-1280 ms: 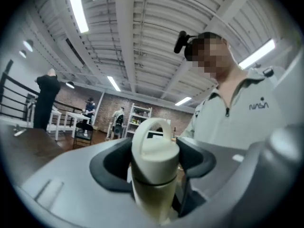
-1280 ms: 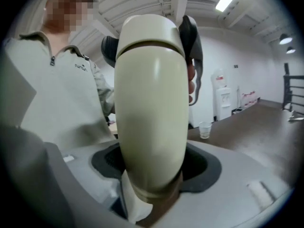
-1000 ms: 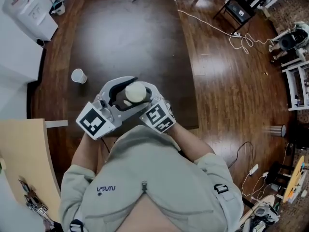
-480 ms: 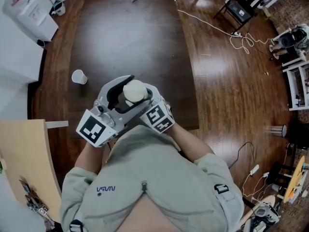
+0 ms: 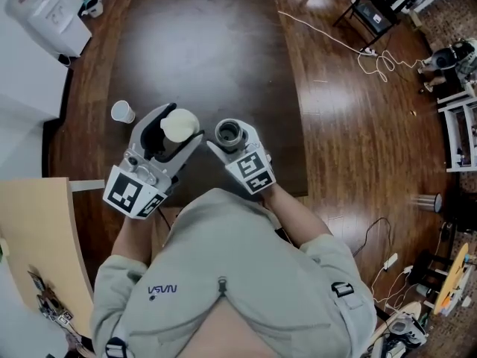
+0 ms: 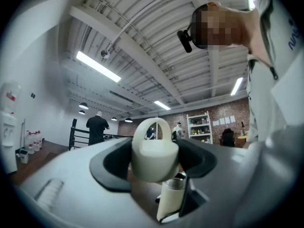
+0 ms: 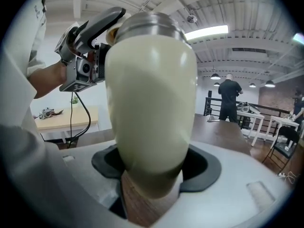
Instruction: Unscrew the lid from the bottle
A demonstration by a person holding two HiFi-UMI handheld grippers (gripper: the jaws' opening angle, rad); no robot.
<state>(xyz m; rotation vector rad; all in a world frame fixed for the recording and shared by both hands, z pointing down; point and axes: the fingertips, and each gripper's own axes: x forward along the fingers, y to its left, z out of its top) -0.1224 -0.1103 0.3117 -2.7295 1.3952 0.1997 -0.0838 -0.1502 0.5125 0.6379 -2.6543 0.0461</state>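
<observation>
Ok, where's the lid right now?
In the head view the lid is clamped in the left gripper, off the bottle and just left of its open mouth; a paper cup stands on the table further left.

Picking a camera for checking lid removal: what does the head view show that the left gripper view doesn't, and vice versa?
Head view only: the white cup on the table, and the look straight down into the open bottle. Left gripper view only: the loop handle on the lid, and a shelf far behind. Both: the lid clamped in the left gripper, off the bottle.
</observation>
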